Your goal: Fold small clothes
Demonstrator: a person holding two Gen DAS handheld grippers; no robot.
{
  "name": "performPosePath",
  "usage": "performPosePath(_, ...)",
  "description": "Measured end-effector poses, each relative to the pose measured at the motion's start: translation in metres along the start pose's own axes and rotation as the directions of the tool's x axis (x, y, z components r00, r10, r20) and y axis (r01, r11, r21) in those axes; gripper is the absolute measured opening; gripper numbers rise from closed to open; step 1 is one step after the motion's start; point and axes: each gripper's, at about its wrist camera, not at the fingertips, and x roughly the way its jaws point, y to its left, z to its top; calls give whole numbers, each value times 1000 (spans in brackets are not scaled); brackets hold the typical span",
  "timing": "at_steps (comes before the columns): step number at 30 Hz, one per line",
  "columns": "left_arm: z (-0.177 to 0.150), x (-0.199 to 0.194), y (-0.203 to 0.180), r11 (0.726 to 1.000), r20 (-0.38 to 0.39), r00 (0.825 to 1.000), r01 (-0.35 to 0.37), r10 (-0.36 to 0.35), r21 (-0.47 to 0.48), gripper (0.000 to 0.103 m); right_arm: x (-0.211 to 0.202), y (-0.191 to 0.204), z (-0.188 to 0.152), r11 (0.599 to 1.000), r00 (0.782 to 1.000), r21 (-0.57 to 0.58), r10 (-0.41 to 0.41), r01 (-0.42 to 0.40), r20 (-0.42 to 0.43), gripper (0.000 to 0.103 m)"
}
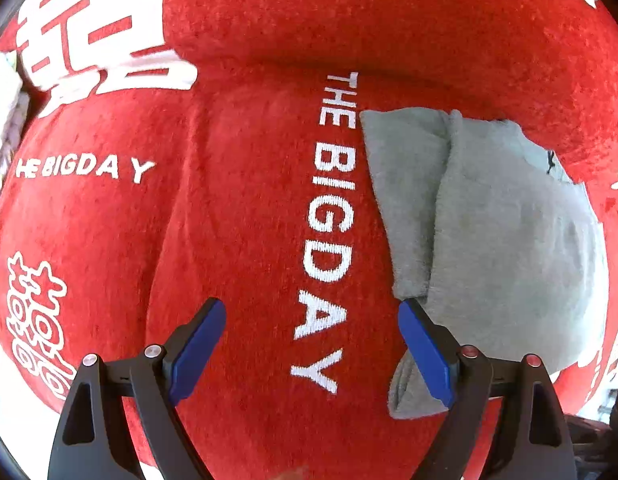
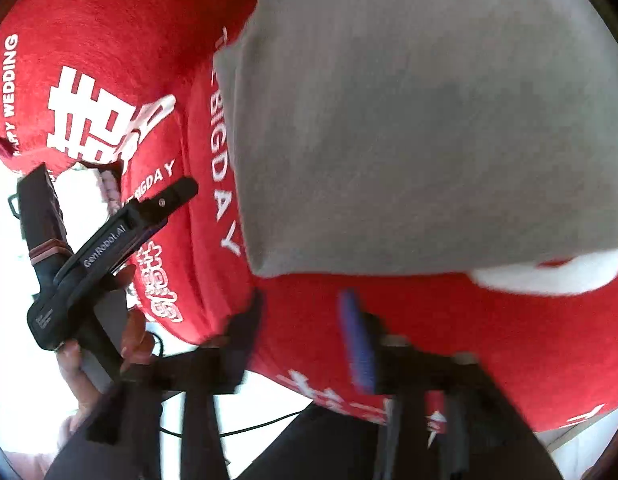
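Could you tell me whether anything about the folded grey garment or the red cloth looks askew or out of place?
Slightly. The grey garment is folded, but its layers are offset, so one edge sticks out along the left side. The red cloth beneath bulges in ridges rather than lying flat. The open left gripper and right gripper hold nothing.

A folded grey cloth (image 2: pixel 409 128) fills the upper right of the frame, lying on a red blanket (image 2: pixel 141 40) printed with white lettering. The right claw (image 2: pixel 305 332) at bottom centre is blurred, jaws apart and empty. At left, a hand (image 2: pixel 89 376) holds the left claw (image 2: pixel 109 236).
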Motion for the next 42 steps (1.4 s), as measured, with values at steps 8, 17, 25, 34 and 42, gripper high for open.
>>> performPosePath(8, 0, 13, -4, 1000, -67, 998, -18, 19, 15, 89, -25, 2, 13, 991, 990, -70, -108, 115, 93, 79)
performPosePath(17, 2, 11, -2, 999, -29, 999, 17, -18, -27, 103, -26, -8, 10, 995, 991, -41, -92, 96, 94, 81)
performPosePath(25, 13, 8, -12, 997, -13, 998, -64, 65, 35, 103, -34, -17, 15, 996, 988, -12, -89, 91, 123, 82)
performPosePath(34, 10, 19, -20, 1000, -58, 998, 15, -14, 24, 103, -37, -31, 11, 997, 989, 31, -71, 68, 131, 82)
performPosePath(42, 8, 23, -28, 999, -79, 996, 42, -40, 20, 103, -32, -55, 1, 992, 992, 126, -26, 10, 126, 82)
